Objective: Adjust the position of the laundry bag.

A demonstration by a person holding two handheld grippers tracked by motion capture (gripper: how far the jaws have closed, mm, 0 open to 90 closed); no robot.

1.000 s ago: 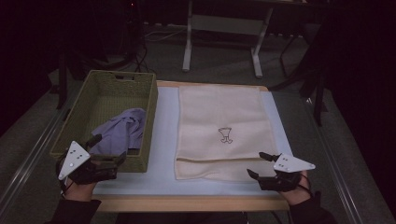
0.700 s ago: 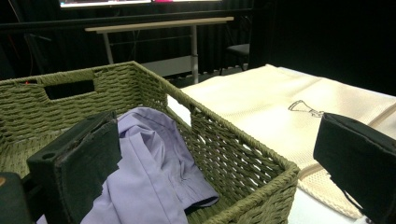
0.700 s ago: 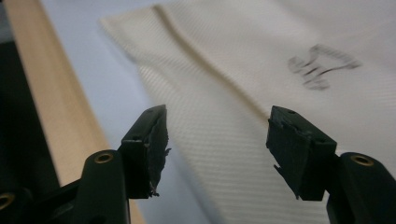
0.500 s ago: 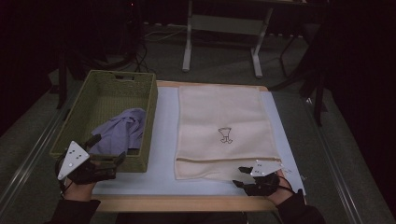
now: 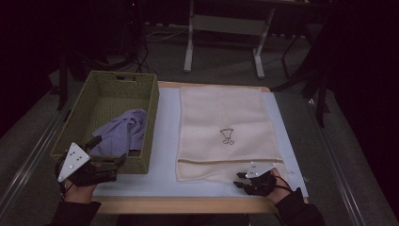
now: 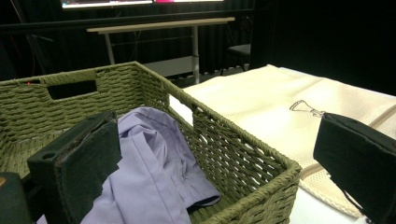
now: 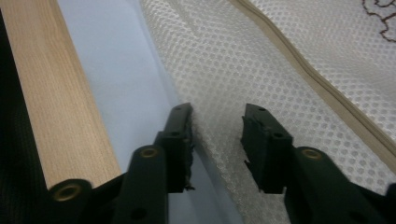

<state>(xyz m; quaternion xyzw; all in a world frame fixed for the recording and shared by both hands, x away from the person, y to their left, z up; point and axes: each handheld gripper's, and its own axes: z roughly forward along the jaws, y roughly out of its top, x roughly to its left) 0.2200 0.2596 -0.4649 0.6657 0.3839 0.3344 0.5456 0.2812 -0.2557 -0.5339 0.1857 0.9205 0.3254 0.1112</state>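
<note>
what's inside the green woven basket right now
A crumpled lavender shirt lies in the basket, toward its near end. The far part of the floor is bare; anything under the shirt is covered.

A green woven basket [image 5: 110, 94] sits on the left of the bench [image 5: 188, 205], and a lilac shirt [image 5: 121, 134] lies crumpled inside it toward the near end. A pale blue mat [image 5: 164, 141] covers the bench top, with the wooden edge showing in front. Beyond, a grey frame with two legs [image 5: 223, 28] stands on the dark floor.
</note>
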